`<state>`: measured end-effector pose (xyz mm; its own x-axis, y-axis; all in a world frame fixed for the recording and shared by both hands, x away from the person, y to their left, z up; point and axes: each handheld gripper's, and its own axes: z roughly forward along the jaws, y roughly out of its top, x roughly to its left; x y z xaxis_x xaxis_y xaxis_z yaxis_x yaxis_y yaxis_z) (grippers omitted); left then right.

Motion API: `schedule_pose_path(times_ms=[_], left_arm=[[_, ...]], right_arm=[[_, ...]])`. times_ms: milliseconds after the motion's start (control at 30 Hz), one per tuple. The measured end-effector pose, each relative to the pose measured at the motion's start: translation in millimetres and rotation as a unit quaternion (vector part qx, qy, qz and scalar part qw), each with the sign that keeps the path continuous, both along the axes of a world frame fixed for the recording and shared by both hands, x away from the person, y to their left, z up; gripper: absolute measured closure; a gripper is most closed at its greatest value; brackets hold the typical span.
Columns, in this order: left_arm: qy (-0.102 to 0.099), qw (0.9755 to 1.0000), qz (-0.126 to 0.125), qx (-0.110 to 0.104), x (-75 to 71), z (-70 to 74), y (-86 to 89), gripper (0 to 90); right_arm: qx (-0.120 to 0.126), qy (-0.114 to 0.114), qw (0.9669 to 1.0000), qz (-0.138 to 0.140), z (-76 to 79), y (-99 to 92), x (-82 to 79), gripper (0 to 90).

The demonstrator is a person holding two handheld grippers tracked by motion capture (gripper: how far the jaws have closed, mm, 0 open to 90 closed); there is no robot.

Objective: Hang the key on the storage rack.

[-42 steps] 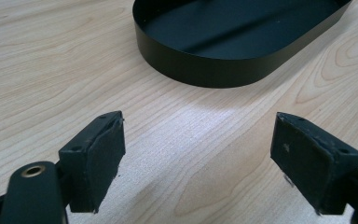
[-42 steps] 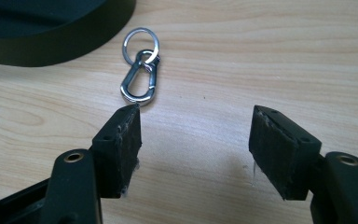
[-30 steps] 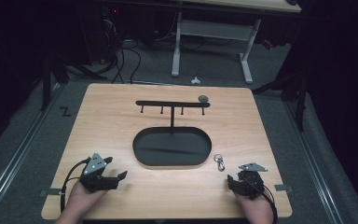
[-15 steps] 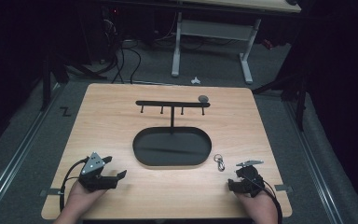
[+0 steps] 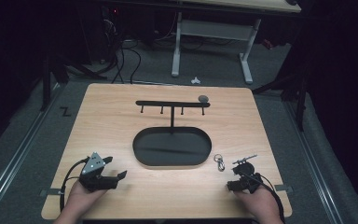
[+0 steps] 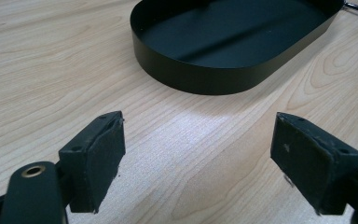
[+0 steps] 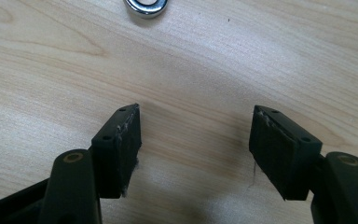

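While the black oval tray (image 5: 172, 148) sits mid-table under its 4-peg hanger stand (image 5: 171, 104), the left gripper (image 5: 117, 177) rests near the tray's left front, jaws spread wide over bare wood. The right gripper (image 5: 230, 185) lies off the tray's right front, jaws also apart, gripping nothing. A metal key ring (image 5: 219, 161) lies just beside the tray's right end.

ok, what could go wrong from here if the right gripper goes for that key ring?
The key ring lies flat on the wooden table, so the open right gripper may scrape or push it rather than catch it. It also sits close beside the black oval tray; a nudge could wedge it against the wall.
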<state>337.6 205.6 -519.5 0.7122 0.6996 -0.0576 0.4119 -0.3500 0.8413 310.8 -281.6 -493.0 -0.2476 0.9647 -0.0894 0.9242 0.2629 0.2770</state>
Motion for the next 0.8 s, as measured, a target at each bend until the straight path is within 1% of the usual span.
schedule_pose_path(times_ms=[33, 100, 167, 233, 400, 433, 467, 500, 533, 600, 700, 733, 800], left_arm=[[0.000, 1.0000, 0.000, 0.000, 0.0, 0.0, 0.1, 18.3], [0.000, 1.0000, 0.000, 0.000, 0.1, 0.1, 0.3, 18.3], [0.000, 1.0000, 0.000, 0.000, 0.2, 0.0, 0.3, 18.3], [0.000, 1.0000, 0.000, 0.000, 0.3, 0.0, 0.2, 18.3], [0.000, 1.0000, -0.001, -0.001, 0.2, 0.3, 0.5, 18.3], [0.000, 1.0000, -0.001, -0.001, 0.2, 0.3, 0.5, 18.3], [0.000, 1.0000, 0.000, -0.002, 0.2, 0.3, 0.7, 18.3], [0.000, 1.0000, 0.000, -0.002, 0.2, 0.3, 0.7, 18.3], [0.000, 1.0000, 0.000, -0.003, 0.3, 0.4, 0.8, 18.3], [0.000, 1.0000, -0.001, -0.002, 0.6, 0.3, 0.8, 18.3], [0.001, 1.0000, -0.001, -0.002, 0.9, 0.1, 0.6, 18.3], [0.001, 1.0000, -0.002, -0.002, 0.9, 0.2, 0.2, 18.3], [0.000, 1.0000, -0.003, -0.001, 0.9, 0.5, -0.1, 18.3]], right_arm=[[0.000, 0.013, 0.9999, -0.003, 0.7, 0.2, 3.3, 33.9], [0.004, 0.021, 0.9998, -0.002, 0.9, -0.4, 7.1, 33.8], [-0.008, 0.025, 0.9997, -0.003, 2.5, 0.5, 10.6, 33.8], [-0.007, 0.033, 0.9994, -0.005, 4.4, 1.9, 14.6, 33.8], [0.008, 0.051, 0.9987, -0.008, 7.0, 5.3, 26.1, 34.2], [0.008, 0.051, 0.9987, -0.008, 7.0, 5.3, 26.1, 34.2], [0.011, 0.059, 0.9982, -0.007, 7.9, 6.5, 31.3, 34.8], [0.011, 0.059, 0.9982, -0.007, 7.9, 6.5, 31.3, 34.8], [0.007, 0.063, 0.9980, -0.006, 9.1, 8.3, 36.2, 35.3], [0.004, 0.064, 0.9979, -0.004, 11.2, 10.6, 40.7, 36.6], [0.010, 0.064, 0.9979, -0.007, 13.9, 12.7, 45.2, 37.7], [0.014, 0.066, 0.9977, -0.007, 16.1, 14.5, 50.0, 38.7], [0.016, 0.068, 0.9975, -0.007, 17.0, 16.7, 54.4, 40.3]])
